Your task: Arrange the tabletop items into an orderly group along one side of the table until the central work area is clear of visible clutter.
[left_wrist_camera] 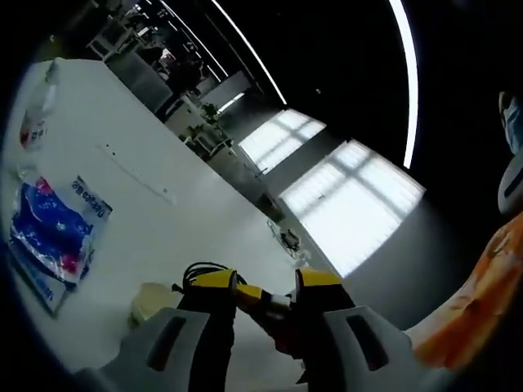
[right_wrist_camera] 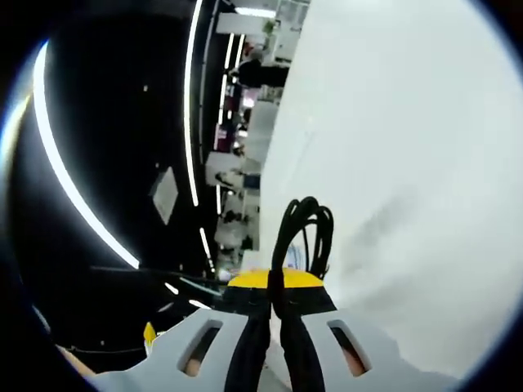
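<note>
Left tool (left_wrist_camera: pixel 265 287): the yellow-tipped jaws are clamped on a small object with a yellow and dark red body (left_wrist_camera: pixel 263 300). Its long axis runs crosswise between the jaws; its kind cannot be told. Just beyond the left jaw tip lies a bundle of black cable (left_wrist_camera: pixel 206 269). A pale round item (left_wrist_camera: pixel 152 300) sits on the table (left_wrist_camera: pixel 180 204) beside the left jaw; it is too blurred to name.

Farther out in the left gripper view, a blue and white printed packet (left_wrist_camera: pixel 55 230) lies flat near the table's edge. Its long axis runs roughly along that edge. A clear bag with red marking (left_wrist_camera: pixel 37 114) lies beyond it, apart from the packet. Orange fabric (left_wrist_camera: pixel 474 310) shows at the right side of this view.

Right tool (right_wrist_camera: pixel 276 287): the jaws are together, pinched on a looped black cable (right_wrist_camera: pixel 304 233). The loops rise straight out from the jaw tips, with the long axis in line with the jaws. In the right gripper view the cable is held over the white table (right_wrist_camera: pixel 409 163), whose surface runs away from the tool. Dark room space with long light strips (right_wrist_camera: pixel 73 196) lies beyond the table edge.
</note>
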The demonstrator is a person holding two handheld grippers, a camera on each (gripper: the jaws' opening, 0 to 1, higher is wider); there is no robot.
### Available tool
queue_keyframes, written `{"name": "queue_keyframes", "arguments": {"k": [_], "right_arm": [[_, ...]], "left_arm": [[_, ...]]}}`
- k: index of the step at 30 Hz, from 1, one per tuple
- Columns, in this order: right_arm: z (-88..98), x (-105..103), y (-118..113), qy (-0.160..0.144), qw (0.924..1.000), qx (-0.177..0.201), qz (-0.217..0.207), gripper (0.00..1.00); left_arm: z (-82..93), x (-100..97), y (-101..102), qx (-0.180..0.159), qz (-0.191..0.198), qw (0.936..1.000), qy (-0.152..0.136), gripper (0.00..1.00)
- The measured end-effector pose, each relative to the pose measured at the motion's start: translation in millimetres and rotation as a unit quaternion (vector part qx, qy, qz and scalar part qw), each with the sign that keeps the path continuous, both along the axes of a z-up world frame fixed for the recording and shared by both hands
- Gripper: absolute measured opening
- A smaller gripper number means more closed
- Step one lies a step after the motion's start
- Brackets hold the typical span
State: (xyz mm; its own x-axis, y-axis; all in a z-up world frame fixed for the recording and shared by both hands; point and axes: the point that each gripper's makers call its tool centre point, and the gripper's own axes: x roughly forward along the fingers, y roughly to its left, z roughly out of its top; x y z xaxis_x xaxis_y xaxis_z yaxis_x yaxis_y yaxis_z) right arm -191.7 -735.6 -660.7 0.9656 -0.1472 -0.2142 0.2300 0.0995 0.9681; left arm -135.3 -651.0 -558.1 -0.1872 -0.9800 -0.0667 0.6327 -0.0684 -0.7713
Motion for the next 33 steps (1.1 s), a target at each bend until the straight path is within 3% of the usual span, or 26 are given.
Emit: {"name": "queue_keyframes", "arguments": {"k": [4,9,10,12,17,25,30,33], "right_arm": [[-7.9,-3.7,5.9,0.020,0.9997,-0.012,0.007,0.00],[-11.5,-8.6,8.4,0.023,0.9997,-0.001,-0.008,0.00],[-23.9,-16.2,-8.8,0.027,0.9996,0.001,-0.009,0.00],[-36.8,-24.3,-20.6,0.033,0.9994,0.005,-0.012,0.00],[-43.3,-27.7,-11.0,0.067,0.9974,0.019,-0.018,0.01],[-53.4,-34.2,2.5,0.127,0.9915,-0.003,-0.027,0.03],[-62.7,-40.3,-7.0,0.151,0.9875,-0.035,-0.026,0.08],[-66.2,-43.7,-17.2,0.165,0.9839,-0.062,-0.028,0.17]], "left_arm": [[-0.7,-0.6,-0.4,-0.004,0.000,1.0000,0.007,0.26],[-2.3,-1.7,0.4,-0.003,-0.004,0.9999,0.009,0.26],[-2.8,-2.3,0.5,-0.001,-0.006,0.9999,0.008,0.26],[-3.3,-2.6,1.2,-0.001,-0.008,0.9999,0.007,0.26],[-4.6,2.1,2.6,-0.002,0.000,0.9999,0.015,0.26],[-7.8,11.9,4.2,-0.001,0.010,0.9996,0.026,0.26],[-9.7,13.2,5.4,-0.001,0.016,0.9994,0.030,0.26],[-11.4,9.1,5.9,0.002,0.012,0.9994,0.032,0.26]]}}
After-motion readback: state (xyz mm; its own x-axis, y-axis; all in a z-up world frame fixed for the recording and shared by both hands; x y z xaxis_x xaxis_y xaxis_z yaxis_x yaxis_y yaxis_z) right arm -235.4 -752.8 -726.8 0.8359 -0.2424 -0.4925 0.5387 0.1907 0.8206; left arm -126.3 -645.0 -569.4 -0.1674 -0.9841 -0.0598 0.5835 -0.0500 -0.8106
